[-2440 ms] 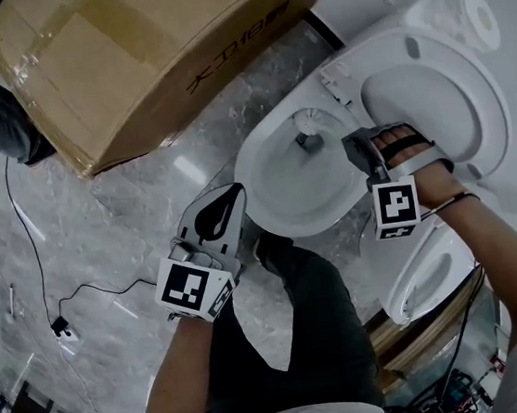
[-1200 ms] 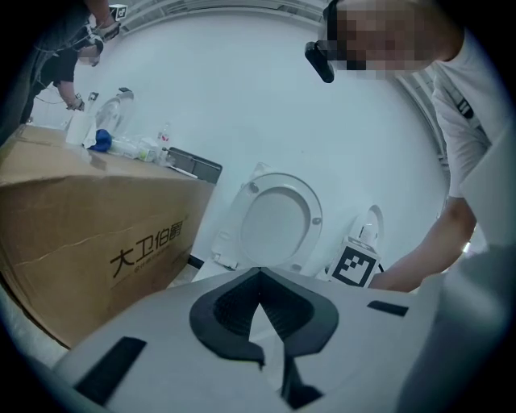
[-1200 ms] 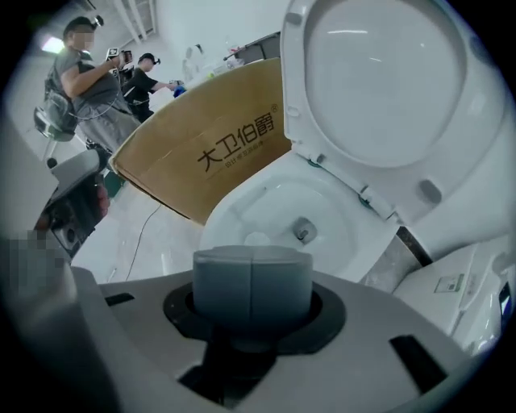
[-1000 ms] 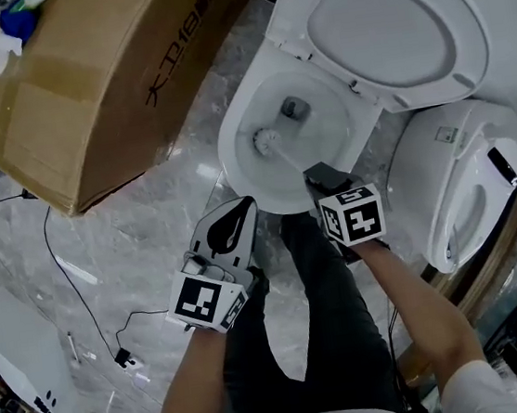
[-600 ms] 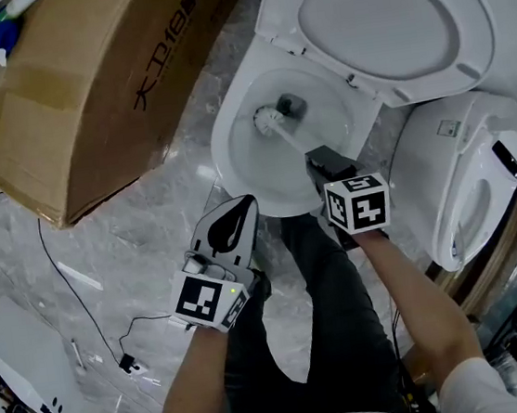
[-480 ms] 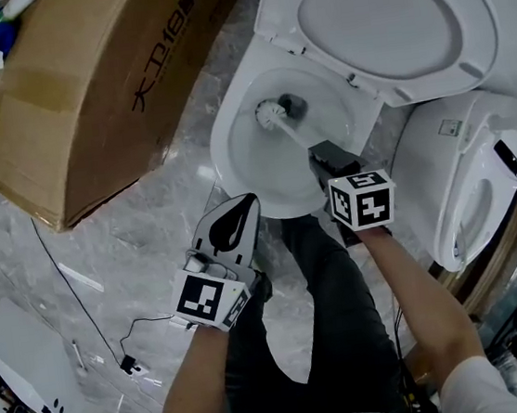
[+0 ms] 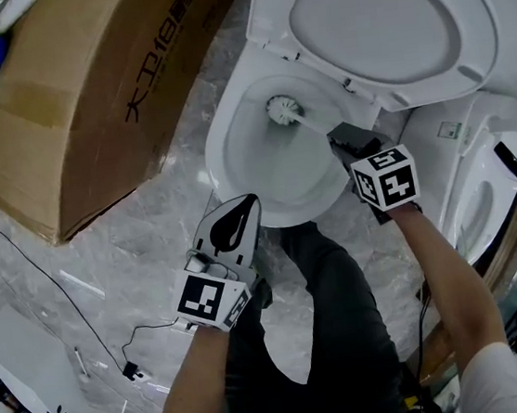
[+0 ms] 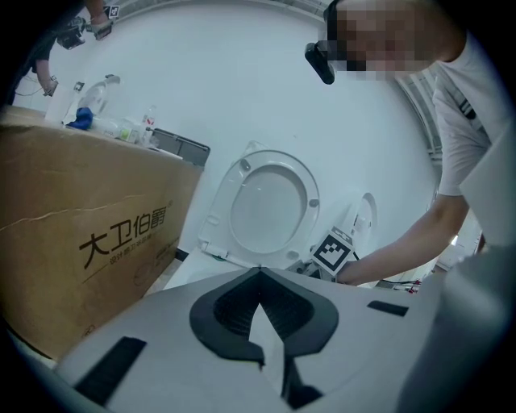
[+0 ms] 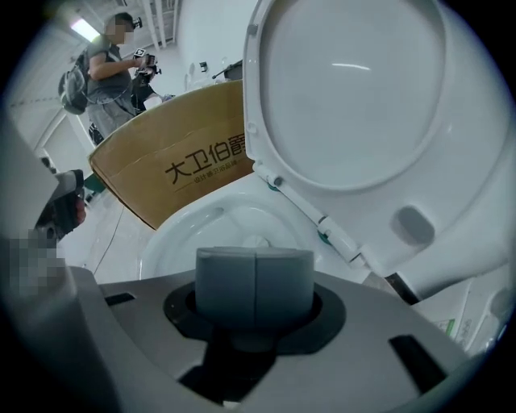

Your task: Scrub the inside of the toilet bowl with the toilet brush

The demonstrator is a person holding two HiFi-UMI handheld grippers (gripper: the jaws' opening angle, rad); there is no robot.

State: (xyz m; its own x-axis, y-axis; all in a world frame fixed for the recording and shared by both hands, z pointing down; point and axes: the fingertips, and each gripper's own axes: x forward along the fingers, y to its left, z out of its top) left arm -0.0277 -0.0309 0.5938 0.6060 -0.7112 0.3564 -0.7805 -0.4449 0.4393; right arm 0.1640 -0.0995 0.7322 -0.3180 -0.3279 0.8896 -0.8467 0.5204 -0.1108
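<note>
Head view: the toilet brush (image 7: 282, 109) has swung from the toilet bowl's (image 7: 217, 159) left wall to its back, so scrubbing's well under way.

Left gripper view: left gripper (image 8: 260, 290) is closed on nothing, outside the bowl's front rim.

Right gripper view: right gripper (image 9: 255, 310) is clamped on the brush's grey handle above the bowl.

The cardboard box (image 8: 72, 202) bears the printed characters 大卫伯爵 on its side.
</note>
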